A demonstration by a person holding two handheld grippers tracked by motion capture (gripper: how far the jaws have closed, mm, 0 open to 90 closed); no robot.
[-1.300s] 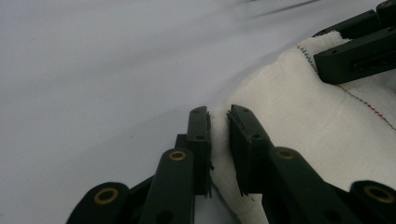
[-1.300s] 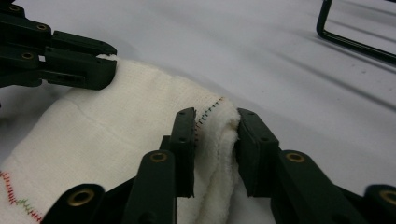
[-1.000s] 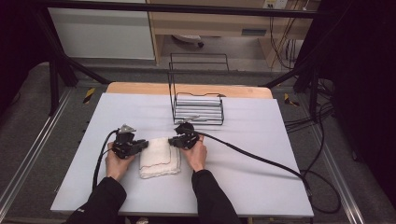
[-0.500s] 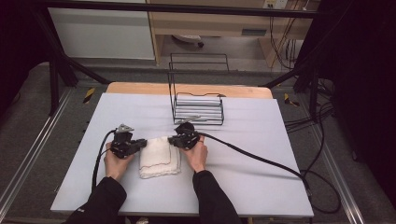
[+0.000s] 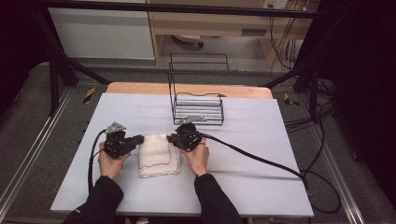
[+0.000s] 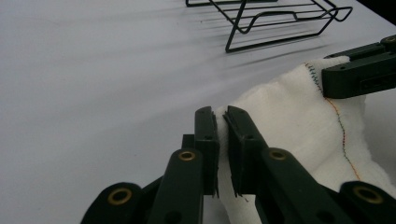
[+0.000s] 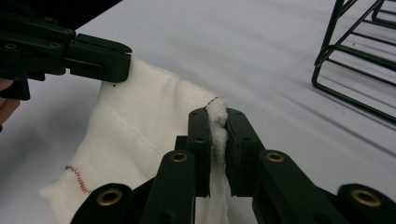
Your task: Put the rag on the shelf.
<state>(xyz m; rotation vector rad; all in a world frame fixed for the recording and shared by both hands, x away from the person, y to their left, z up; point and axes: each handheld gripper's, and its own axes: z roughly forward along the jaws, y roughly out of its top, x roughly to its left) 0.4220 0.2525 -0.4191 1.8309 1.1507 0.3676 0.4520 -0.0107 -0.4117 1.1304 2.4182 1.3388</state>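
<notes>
A white knitted cloth (image 5: 159, 157) with a red stitched line lies on the white table (image 5: 261, 182) between both hands. My left gripper (image 5: 139, 139) holds its far left corner. In the left gripper view the jaws (image 6: 220, 114) have just been closing and now pinch the cloth (image 6: 289, 112) edge. My right gripper (image 5: 172, 138) holds the far right corner. In the right gripper view a fluffy fold of the cloth (image 7: 140, 135) is squeezed in the right gripper (image 7: 215, 116). The held edge is raised a little off the table.
A black wire basket (image 5: 196, 106) stands just beyond the right gripper, near the table's far edge. A thick black cable (image 5: 261, 161) trails from the right gripper across the table to the right. Another cable (image 5: 91, 161) loops off the left gripper.
Both hands have risen slightly, lifting the far edge of the cloth with them. The cloth's near part still lies on the table.
</notes>
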